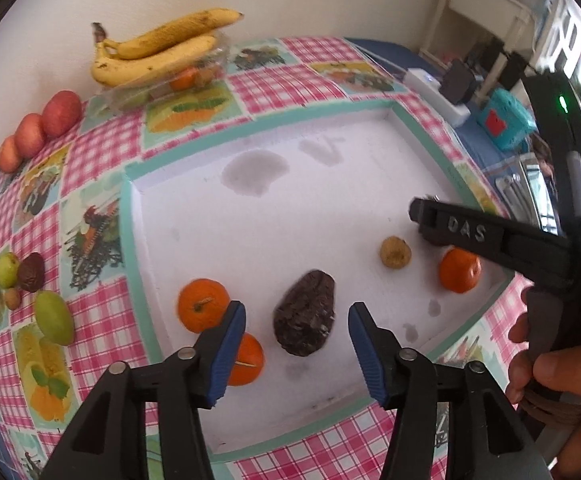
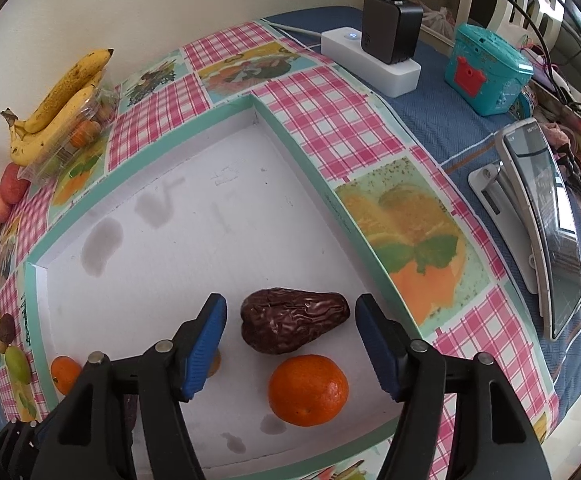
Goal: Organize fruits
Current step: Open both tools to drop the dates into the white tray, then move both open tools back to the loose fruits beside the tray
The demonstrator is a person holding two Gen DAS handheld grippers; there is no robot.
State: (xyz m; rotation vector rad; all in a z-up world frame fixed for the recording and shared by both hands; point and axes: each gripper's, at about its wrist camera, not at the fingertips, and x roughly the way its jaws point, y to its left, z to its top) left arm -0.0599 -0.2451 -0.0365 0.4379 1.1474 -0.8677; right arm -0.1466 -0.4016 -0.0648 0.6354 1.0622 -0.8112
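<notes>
A white shallow tray (image 1: 290, 208) with a teal rim lies on the checked cloth. In it are a dark wrinkled avocado (image 1: 305, 319), two oranges at the left (image 1: 203, 305) (image 1: 246, 359), a small tan fruit (image 1: 395, 253) and another orange (image 1: 460, 270). My left gripper (image 1: 297, 354) is open, its blue pads either side of the avocado, just above it. My right gripper (image 2: 290, 346) is open over the same avocado (image 2: 292, 322) and an orange (image 2: 308, 390); it also shows in the left wrist view (image 1: 450, 232).
Bananas (image 1: 158, 50) lie on a clear box of fruit at the back left. Red apples (image 1: 40, 130) line the wall. Green and brown fruits (image 1: 30, 292) sit left of the tray. A power strip (image 2: 370, 60), a teal box (image 2: 488, 70) and a phone stand (image 2: 538, 232) stand at the right.
</notes>
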